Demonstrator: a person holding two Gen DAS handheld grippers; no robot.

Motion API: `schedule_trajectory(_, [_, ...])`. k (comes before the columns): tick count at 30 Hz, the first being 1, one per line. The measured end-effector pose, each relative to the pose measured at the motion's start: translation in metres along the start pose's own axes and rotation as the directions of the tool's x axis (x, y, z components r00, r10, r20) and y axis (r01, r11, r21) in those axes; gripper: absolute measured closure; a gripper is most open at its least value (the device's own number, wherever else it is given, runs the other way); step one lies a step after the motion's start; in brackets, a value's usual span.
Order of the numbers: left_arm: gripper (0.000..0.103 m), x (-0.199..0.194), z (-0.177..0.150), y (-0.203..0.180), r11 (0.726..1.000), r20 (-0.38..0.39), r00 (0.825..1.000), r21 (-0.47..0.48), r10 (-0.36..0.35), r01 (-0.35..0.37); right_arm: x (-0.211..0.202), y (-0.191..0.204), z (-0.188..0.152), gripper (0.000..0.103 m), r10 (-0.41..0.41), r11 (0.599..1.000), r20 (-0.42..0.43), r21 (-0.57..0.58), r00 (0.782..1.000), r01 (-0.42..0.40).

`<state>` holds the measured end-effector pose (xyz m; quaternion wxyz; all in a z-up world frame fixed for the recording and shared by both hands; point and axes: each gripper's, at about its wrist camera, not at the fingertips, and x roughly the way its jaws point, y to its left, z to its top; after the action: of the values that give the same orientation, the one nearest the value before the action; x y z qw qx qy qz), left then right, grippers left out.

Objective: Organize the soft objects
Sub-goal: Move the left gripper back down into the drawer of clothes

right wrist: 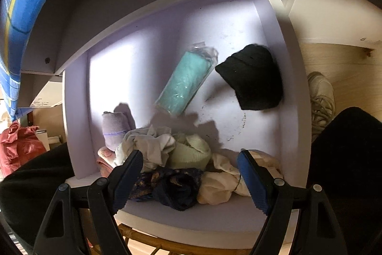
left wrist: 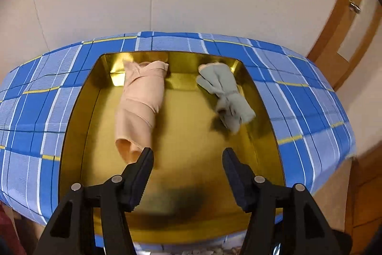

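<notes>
My left gripper (left wrist: 188, 155) hangs over a gold tray (left wrist: 78, 111) that sits on a blue checked cloth (left wrist: 35, 111). Its jaws stand partly apart with nothing between them. A rolled peach cloth (left wrist: 139, 102) lies in the tray ahead of my left finger, its near end just beside that fingertip; whether they touch I cannot tell. A grey-green bundle (left wrist: 225, 94) lies further ahead, off to the right.

My right gripper (right wrist: 190, 159) points down into a pale drawer (right wrist: 78, 111), jaws wide and holding nothing. Between and just beyond its fingers lies a heap of soft things: a dark patterned cloth (right wrist: 172, 185), a cream cloth (right wrist: 219, 185), a pale green roll (right wrist: 191, 152). Further ahead lie a wrapped teal roll (right wrist: 186, 80) and a black cap (right wrist: 253, 78).
</notes>
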<state>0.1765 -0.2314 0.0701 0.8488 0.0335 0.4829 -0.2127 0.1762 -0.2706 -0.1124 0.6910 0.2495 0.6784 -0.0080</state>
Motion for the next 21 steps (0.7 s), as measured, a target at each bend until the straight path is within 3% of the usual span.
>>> schedule_trajectory(8, [0.043,-0.041,-0.06,-0.003,0.99,0.049,0.991,0.069,-0.126,0.122,0.003,-0.002,0.0,0.021,-0.048,0.999,0.005,-0.004,0.999,0.048])
schedule_trajectory(12, [0.043,-0.048,-0.094,-0.003,0.982,0.033,0.984,0.08,-0.173,0.17,0.006,-0.006,-0.002,0.021,-0.066,0.998,-0.001,-0.015,0.998,0.066])
schedule_trajectory(17, [0.043,-0.035,-0.141,0.007,0.978,-0.037,0.977,0.019,-0.208,0.209,0.01,-0.006,-0.004,0.021,-0.083,0.996,-0.008,-0.028,0.997,0.083])
schedule_trajectory(21, [0.043,-0.004,-0.182,0.026,0.982,-0.13,0.974,-0.066,-0.187,0.179,0.013,-0.009,-0.005,0.019,-0.069,0.997,-0.023,-0.018,0.997,0.069])
